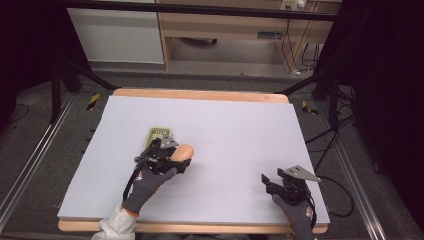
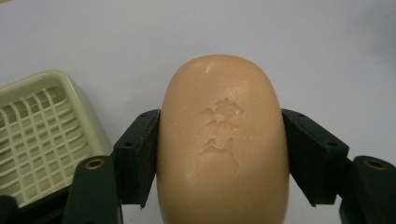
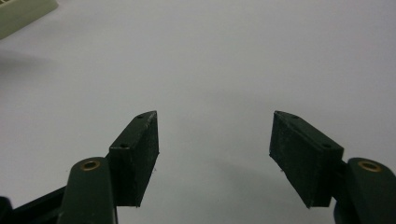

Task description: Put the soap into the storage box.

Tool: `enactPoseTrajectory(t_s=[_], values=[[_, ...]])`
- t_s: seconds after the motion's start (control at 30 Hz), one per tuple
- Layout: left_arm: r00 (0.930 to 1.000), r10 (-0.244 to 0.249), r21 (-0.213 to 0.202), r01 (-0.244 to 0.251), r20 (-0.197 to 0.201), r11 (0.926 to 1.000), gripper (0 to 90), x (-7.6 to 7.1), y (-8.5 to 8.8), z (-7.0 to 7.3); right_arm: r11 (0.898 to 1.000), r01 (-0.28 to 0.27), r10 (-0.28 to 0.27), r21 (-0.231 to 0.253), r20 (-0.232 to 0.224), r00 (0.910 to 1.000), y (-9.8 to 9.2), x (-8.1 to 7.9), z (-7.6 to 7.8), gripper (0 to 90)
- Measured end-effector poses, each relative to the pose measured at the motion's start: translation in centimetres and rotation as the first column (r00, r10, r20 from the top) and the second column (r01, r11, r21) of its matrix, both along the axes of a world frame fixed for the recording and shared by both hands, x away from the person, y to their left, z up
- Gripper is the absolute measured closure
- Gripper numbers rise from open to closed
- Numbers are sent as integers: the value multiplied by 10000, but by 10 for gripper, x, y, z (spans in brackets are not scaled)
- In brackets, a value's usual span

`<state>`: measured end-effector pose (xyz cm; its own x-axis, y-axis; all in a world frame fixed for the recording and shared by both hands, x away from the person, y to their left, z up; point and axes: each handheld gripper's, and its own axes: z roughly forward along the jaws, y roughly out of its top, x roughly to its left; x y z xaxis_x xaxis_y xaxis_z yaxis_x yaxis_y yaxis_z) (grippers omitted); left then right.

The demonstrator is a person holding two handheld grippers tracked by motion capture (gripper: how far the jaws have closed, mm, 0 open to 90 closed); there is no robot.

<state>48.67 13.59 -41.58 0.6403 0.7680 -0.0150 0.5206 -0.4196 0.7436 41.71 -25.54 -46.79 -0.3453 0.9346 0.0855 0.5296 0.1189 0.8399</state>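
Your left gripper [image 2: 219, 158] clamps the soap bar [image 2: 222, 140], soap dish [image 2: 42, 135] at its 9 o'clock; right gripper [image 3: 215, 154] wide open, empty.

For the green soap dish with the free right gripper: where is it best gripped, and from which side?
Probably the raised rim of the soap dish, from above, one jaw outside the wall and one inside. It lies flat and looks wide, with a slatted floor. The right gripper is open; the left gripper holds the soap.

Peach soap bar [image 2: 223, 140] clamped beside pale-green slatted soap dish [image 2: 39, 135]
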Motion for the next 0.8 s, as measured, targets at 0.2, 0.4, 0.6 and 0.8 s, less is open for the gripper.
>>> enactPoseTrajectory(t_s=[0.2, 0.4, 0.6, 0.8], values=[[9997, 253, -147, -252, 72, 9996, 320, 2, 7, 3, 10000, 41, -41, -35, 67, 10000, 0, 0, 0, 329], [9988, 478, -239, -475, 121, 9986, 320, 4, 15, 7, 10000, 18, -18, -40, 51, 10000, 0, 0, 0, 329], [9972, 722, -297, -716, 174, 9970, 320, 6, 20, 9, 10000, 16, -16, -59, 64, 10000, 0, 0, 0, 329], [9953, 943, -394, -934, 202, 9948, 320, 9, 27, 11, 10000, 15, -15, -61, 67, 10000, 0, 0, 0, 329]])
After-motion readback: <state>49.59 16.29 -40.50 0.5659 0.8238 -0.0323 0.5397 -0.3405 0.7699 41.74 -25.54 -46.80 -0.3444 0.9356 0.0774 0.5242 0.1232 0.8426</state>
